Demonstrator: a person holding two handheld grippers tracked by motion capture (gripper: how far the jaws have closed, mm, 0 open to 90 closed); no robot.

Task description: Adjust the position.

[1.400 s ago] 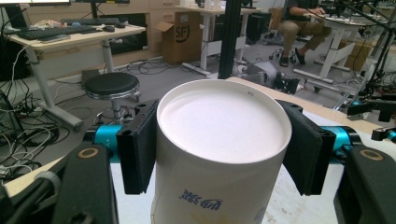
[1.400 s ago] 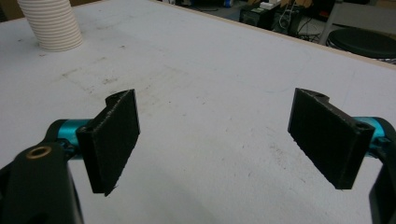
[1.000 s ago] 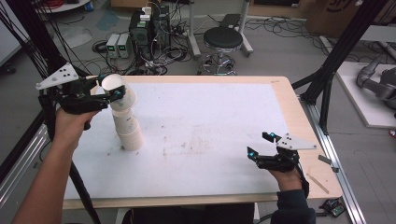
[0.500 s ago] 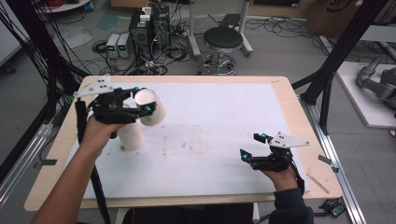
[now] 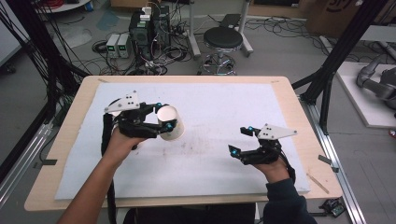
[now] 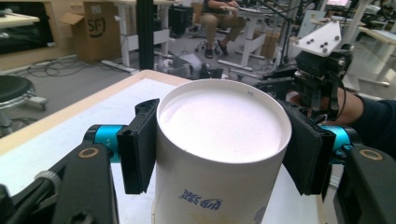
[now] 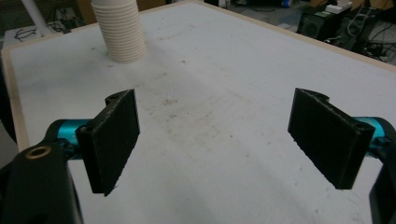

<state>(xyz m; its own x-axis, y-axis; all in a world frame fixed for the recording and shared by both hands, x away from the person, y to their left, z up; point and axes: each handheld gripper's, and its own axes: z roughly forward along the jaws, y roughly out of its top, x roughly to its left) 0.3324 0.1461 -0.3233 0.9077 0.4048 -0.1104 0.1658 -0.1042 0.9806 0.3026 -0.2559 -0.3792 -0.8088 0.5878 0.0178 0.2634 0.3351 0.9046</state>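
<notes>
A white paper cup [image 5: 170,123] is held in the left gripper [image 5: 163,122] at the left centre of the high view, clamped between the two black pads and lifted off the white mat [image 5: 215,105] that covers the wooden table [image 5: 289,100]. The cup is tipped so that its closed base is turned toward the right of that frame. In the left gripper view the same cup [image 6: 219,154] sits at the centre of the frame, its flat round base facing the camera and blue printed characters seen low on its wall; a pad is pressed against the wall on each side, so the left gripper [image 6: 219,154] is closed on the cup. The right gripper [image 5: 243,140] is seen at the right centre of the high view, held just above the mat, with its jaws spread apart and nothing between them. In the right gripper view the two black pads of the right gripper [image 7: 215,140] stand wide at the left and right of the frame, with bare mat [image 7: 219,93] between them. A stack of white paper cups [image 7: 120,30] is seen at the upper left of that frame, standing on the mat, well apart from the right gripper.
</notes>
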